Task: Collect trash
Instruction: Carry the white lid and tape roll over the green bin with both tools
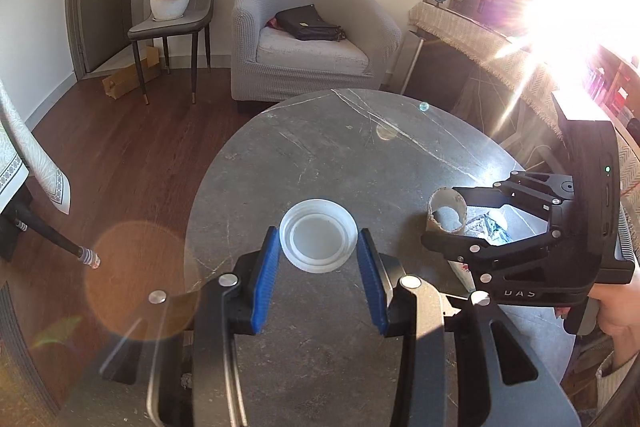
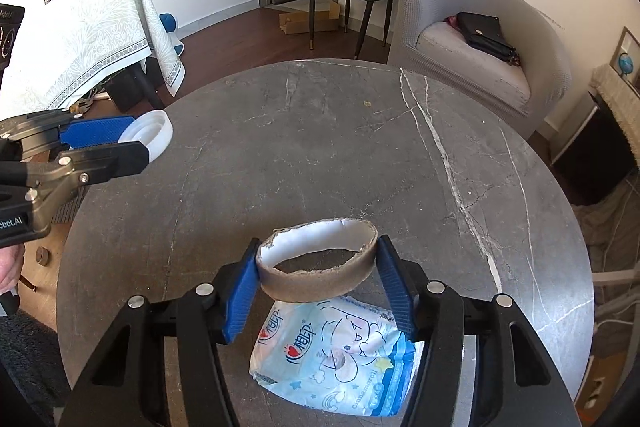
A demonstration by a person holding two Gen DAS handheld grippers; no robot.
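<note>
A round grey stone table (image 2: 320, 147) fills the sitting room. Above it, the cardboard ring (image 2: 316, 263) sits clamped in the right gripper (image 2: 318, 283), the plastic lid (image 1: 318, 235) in the left gripper (image 1: 318, 267). The snack wrapper (image 2: 340, 351) lies below. Both pieces look ready for carrying to a bin, none visible.

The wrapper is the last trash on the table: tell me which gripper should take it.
Right. The right gripper hangs directly above the wrapper, but grips a cardboard ring. The left gripper holds a plastic lid.

I note my left gripper (image 1: 318, 247) clamped on the plastic lid (image 1: 318, 241); my right gripper (image 2: 316, 267) clamped on the cardboard ring (image 2: 317, 259), both raised.
</note>
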